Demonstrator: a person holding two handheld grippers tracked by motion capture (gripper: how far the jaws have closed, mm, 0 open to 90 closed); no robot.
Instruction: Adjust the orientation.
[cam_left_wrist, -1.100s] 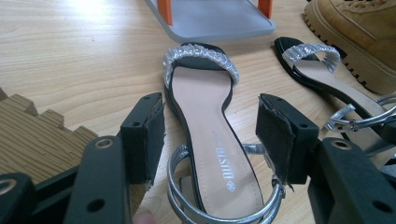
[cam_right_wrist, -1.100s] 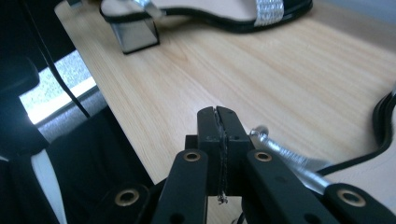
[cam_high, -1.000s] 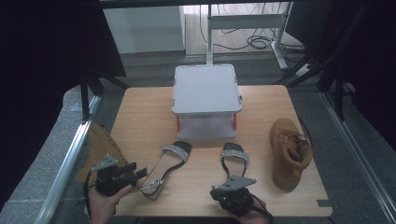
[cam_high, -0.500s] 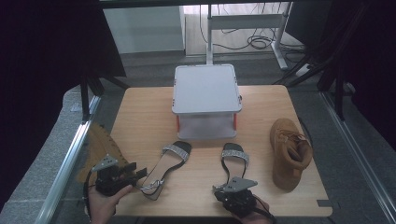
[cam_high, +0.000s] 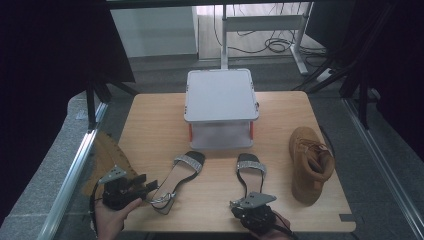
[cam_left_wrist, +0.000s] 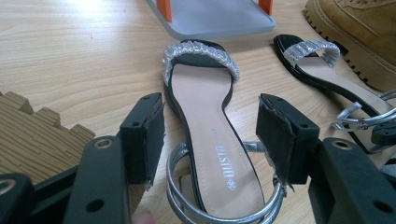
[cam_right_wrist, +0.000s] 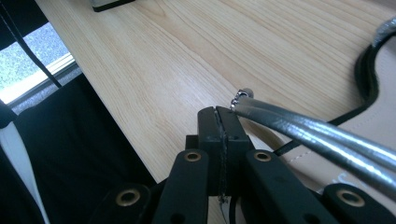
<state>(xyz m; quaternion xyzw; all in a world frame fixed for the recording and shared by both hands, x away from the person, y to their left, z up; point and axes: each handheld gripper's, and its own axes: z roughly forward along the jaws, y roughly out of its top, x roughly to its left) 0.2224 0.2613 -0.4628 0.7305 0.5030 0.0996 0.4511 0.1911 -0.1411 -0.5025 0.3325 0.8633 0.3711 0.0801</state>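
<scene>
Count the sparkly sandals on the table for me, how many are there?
2. The left sandal lies near the table's front, with its heel between the left gripper's open jaws. The right sandal lies beside it, just ahead of the right gripper.

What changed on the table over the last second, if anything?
Nothing visibly changed. The left tongs stay open around the heel of the left sandal without pressing it. The right tongs stay shut at the right sandal, its silver strap beside them. Boot and lidded box lie as before.
</scene>
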